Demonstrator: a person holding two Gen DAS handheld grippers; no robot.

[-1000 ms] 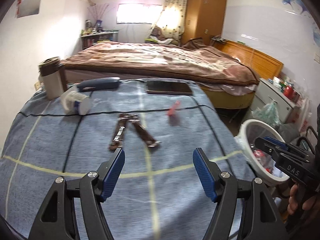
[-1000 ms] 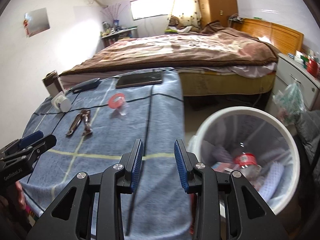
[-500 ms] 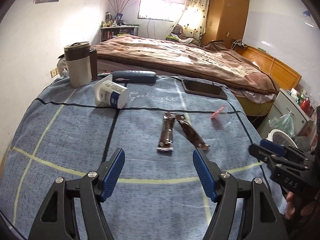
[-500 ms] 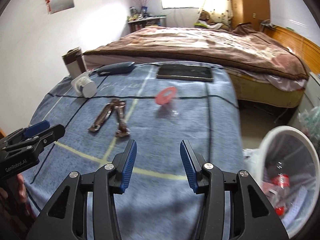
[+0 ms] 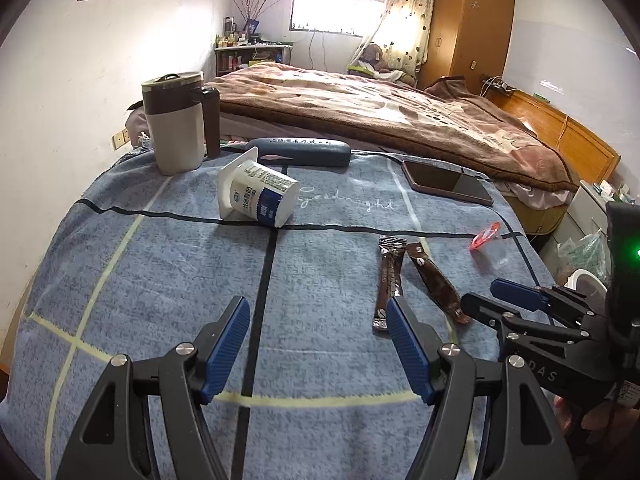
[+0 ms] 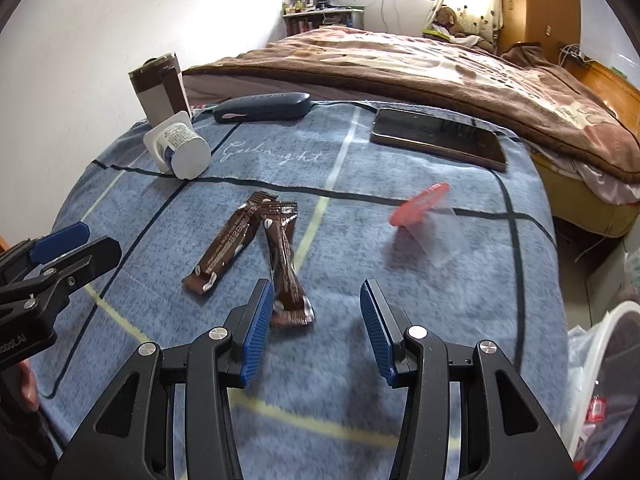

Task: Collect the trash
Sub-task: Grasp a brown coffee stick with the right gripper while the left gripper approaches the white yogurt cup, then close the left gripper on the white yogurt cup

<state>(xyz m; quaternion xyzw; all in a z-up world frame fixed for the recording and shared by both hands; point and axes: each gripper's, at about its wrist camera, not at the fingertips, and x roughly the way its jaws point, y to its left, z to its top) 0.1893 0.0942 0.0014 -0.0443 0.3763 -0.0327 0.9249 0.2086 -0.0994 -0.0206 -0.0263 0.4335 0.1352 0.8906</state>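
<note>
Two brown snack wrappers lie on the blue blanket-covered table; they also show in the left wrist view. A tipped white yogurt cup lies further back, also in the right wrist view. A clear cup with a red lid lies on its side to the right, and shows in the left wrist view. My left gripper is open and empty above the table. My right gripper is open and empty, just short of the nearer wrapper. The white trash bin stands at the right, below the table edge.
A grey-and-brown mug, a dark glasses case and a phone sit along the table's far edge. A bed with a brown blanket lies behind. The bin holds trash.
Both grippers have swung left from the bin and moved in over the table toward the wrappers. The right gripper's jaws have opened wider.
</note>
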